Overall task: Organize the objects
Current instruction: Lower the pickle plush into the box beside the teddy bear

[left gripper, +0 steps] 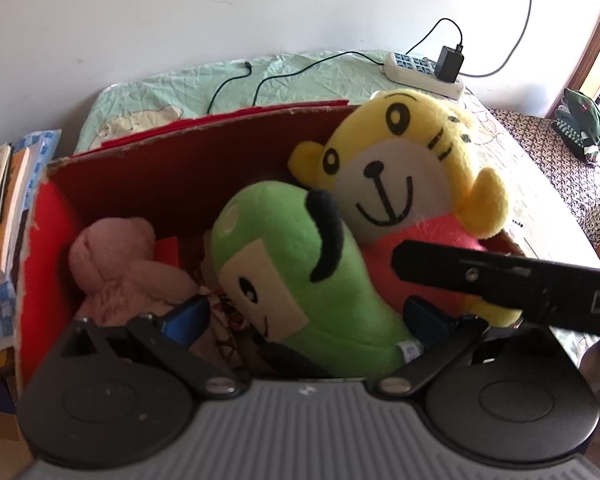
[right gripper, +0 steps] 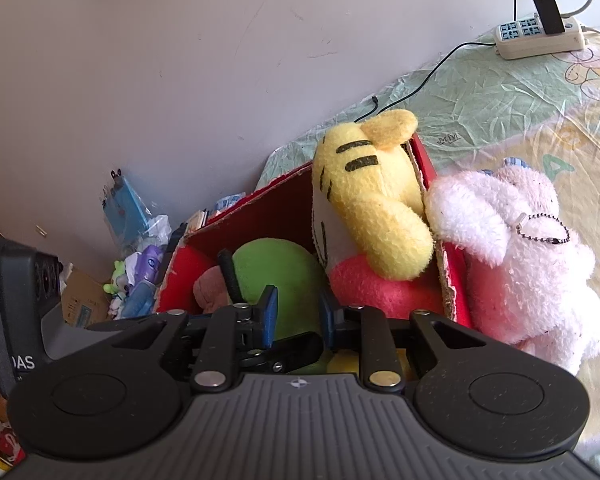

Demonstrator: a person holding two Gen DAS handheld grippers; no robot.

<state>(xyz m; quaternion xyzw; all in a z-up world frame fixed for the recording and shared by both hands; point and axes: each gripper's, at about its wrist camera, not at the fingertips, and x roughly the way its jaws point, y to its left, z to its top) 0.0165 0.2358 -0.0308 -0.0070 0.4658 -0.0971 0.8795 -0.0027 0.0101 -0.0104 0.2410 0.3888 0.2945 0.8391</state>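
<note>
A red cardboard box [left gripper: 188,168] stands on the bed with soft toys in it. A green plush [left gripper: 300,264] lies in the middle, a yellow tiger plush [left gripper: 396,160] leans at the right and a pink bear [left gripper: 116,264] sits at the left. My left gripper [left gripper: 308,316] is open, its blue pads wide apart on either side of the green plush's lower end. My right gripper [right gripper: 298,308] hovers over the box [right gripper: 260,208] with a narrow gap and nothing between its pads. Past it are the green plush [right gripper: 276,276] and the tiger [right gripper: 368,200].
A fluffy white-pink plush [right gripper: 532,264] with a bead chain leans on the box's outer right wall, on the bed sheet [right gripper: 500,104]. A power strip [left gripper: 420,70] with a charger and cables lies by the wall. Books [left gripper: 4,216] are stacked left of the box. Clutter [right gripper: 136,264] covers the floor.
</note>
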